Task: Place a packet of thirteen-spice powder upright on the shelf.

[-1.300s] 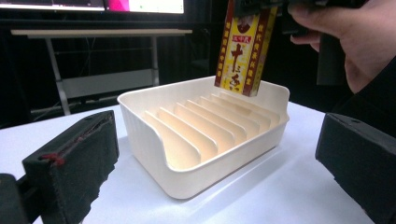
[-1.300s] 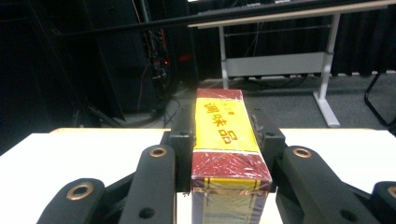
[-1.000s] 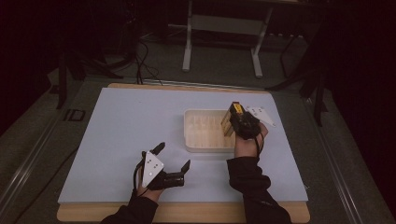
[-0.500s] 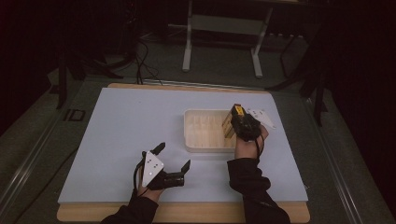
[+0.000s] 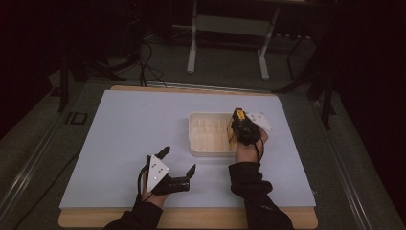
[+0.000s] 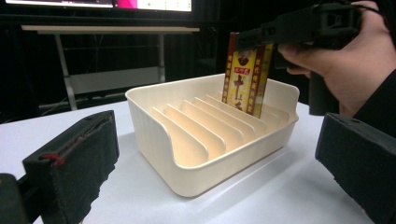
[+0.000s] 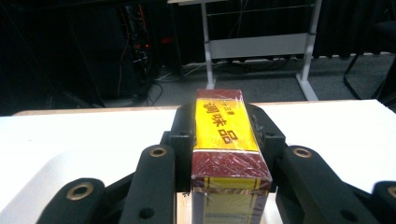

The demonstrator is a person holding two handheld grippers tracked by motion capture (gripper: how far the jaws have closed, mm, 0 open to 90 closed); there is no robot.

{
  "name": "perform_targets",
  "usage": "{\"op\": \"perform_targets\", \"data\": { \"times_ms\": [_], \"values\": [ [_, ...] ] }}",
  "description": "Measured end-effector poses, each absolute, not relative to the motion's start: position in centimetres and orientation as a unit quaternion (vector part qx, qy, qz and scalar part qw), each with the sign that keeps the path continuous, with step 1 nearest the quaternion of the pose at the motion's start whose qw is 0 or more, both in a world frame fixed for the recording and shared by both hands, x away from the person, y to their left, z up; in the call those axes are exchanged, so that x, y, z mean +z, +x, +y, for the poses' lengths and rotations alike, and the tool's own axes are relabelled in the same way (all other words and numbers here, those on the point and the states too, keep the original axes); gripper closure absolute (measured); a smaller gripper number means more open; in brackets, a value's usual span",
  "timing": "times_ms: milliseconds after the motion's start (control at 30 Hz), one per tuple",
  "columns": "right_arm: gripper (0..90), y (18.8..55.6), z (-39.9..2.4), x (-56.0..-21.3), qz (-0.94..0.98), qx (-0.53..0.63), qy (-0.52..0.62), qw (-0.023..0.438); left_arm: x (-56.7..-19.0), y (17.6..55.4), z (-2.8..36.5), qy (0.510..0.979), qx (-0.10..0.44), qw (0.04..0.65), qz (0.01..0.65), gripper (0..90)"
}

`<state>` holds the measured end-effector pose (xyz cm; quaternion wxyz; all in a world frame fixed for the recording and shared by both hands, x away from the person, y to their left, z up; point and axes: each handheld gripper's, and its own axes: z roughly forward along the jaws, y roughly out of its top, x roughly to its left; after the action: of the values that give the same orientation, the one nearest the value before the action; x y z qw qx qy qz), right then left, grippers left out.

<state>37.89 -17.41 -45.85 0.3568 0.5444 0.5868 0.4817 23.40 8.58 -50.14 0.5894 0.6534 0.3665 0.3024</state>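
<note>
A cream slotted rack tray stands right of the table's middle. My right gripper is shut on a red and yellow box wrapped in film. The box stands upright with its lower end in a slot at the tray's right end. My left gripper rests open on the white table near the front, left of the tray, with nothing between its padded fingers.
The white table top lies on a wooden board, with bare surface left of the tray. A metal frame stand and cables sit on the dark floor behind the table.
</note>
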Motion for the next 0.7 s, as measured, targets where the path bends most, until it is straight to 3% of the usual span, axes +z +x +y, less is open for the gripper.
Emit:
{"op": "perform_targets", "data": {
  "times_ms": [300, 700],
  "values": [
    [67.0, 38.3, -16.4, -46.9, 0.6, 0.465, 0.536, 0.37, -50.3, 23.5, 8.6, 0.655, 0.295, 0.59, 0.369, 0.6],
    [64.7, 38.2, -16.3, -49.3, 0.608, 0.455, 0.551, 0.347, -50.3, 23.5, 8.6, 0.654, 0.294, 0.591, 0.369, 0.7]
  ]
}}
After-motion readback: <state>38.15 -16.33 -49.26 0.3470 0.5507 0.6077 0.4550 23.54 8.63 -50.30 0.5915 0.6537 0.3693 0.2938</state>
